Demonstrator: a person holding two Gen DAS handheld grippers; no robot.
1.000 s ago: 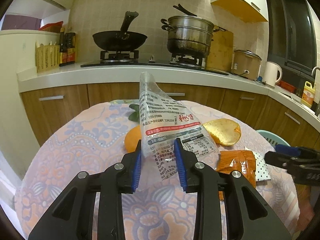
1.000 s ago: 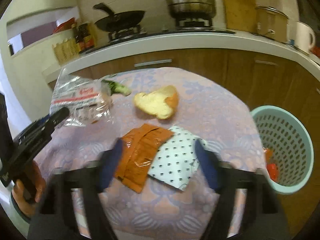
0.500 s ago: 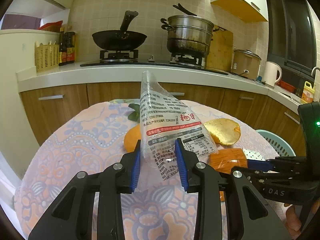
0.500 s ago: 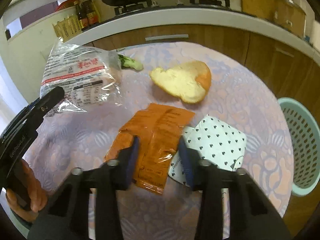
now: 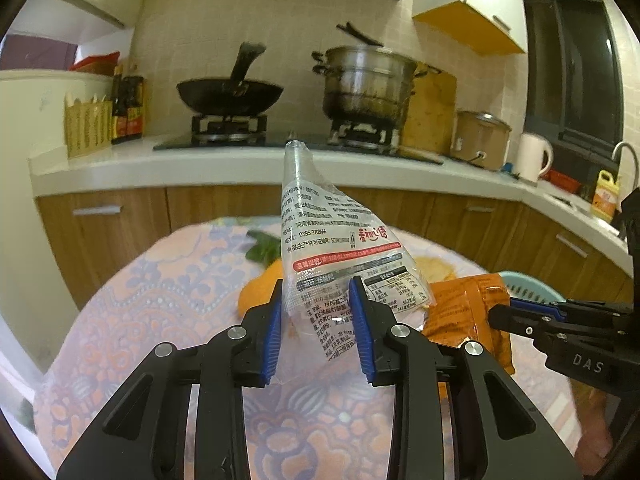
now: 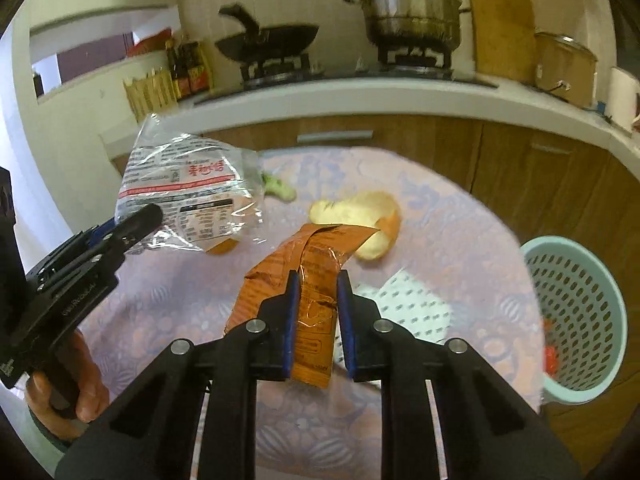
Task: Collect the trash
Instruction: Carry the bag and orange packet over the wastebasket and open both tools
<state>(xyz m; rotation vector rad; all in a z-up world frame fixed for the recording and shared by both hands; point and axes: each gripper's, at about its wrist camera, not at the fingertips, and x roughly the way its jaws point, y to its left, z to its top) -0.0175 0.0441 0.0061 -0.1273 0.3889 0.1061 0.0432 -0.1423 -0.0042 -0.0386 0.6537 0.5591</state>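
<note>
Standing over the round, patterned worktop [image 6: 460, 232], a person holds two tools, one in each hand. The left tool [image 5: 316, 320] has its blue pads pressed on a clear printed plastic bag [image 5: 320, 248], which stands raised off the cloth with its long axis near upright, its narrow twisted end pointing up toward the stove counter [image 5: 224, 160]. The right tool [image 6: 318, 312] is closing its jaws on a crumpled orange wrapper [image 6: 316, 264], already pinched between the pads; the wrapper's long axis runs away from the tool toward the far edge of the worktop, its far end lifted and folded over. Lying flat under and just to the right of that wrapper is one white packet with dark dots [image 6: 412, 304], near the right edge. One piece of bread [image 6: 364, 216] sits beyond the wrapper's tip, partly hidden by it, and one green vegetable scrap [image 6: 280, 188] lies near the far edge, just beside the bag. An orange round thing [image 5: 260, 292] shows behind the bag, mostly covered. One pale green perforated basket [image 6: 580, 300] stands off the right edge, something red in its bottom. Behind, one wok [image 5: 230, 94] and one stacked steamer pot [image 5: 368, 80] sit on the burners.
</note>
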